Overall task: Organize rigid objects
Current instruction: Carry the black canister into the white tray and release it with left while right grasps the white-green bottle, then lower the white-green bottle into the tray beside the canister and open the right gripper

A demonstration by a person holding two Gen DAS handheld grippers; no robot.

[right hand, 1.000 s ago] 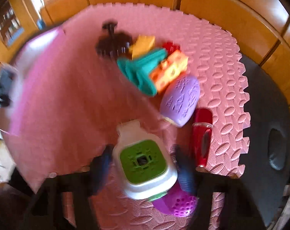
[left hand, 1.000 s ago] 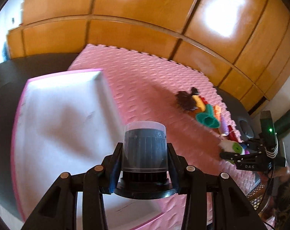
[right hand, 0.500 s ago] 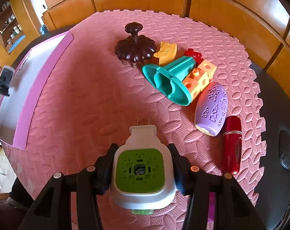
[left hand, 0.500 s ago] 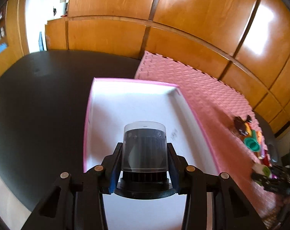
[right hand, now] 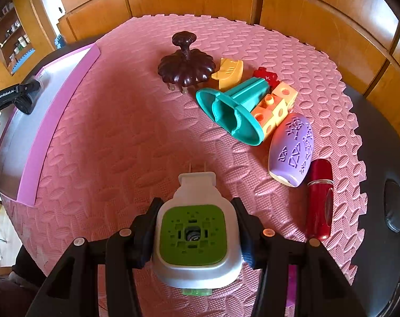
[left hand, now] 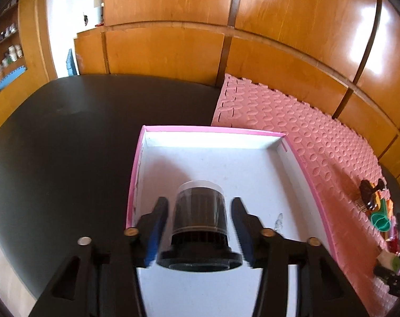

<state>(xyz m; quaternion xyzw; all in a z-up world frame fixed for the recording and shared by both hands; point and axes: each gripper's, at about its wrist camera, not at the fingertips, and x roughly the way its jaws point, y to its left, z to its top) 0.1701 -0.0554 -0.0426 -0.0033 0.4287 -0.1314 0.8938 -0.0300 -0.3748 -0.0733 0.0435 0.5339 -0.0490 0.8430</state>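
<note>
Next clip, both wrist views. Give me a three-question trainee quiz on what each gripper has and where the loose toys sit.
1. True or false: the pads of the left gripper press on the black spindle case.
2. Multiple choice: the right gripper is shut on A) the purple egg-shaped toy B) the white and green plug-in device C) the red bottle.
3. Fill in: the brown flower-shaped lid and the teal funnel lie on the pink ____.

Key
1. False: the jaws are opening, with a gap on each side of the case, which sits over the white box.
2. B.
3. Foam mat.
</note>
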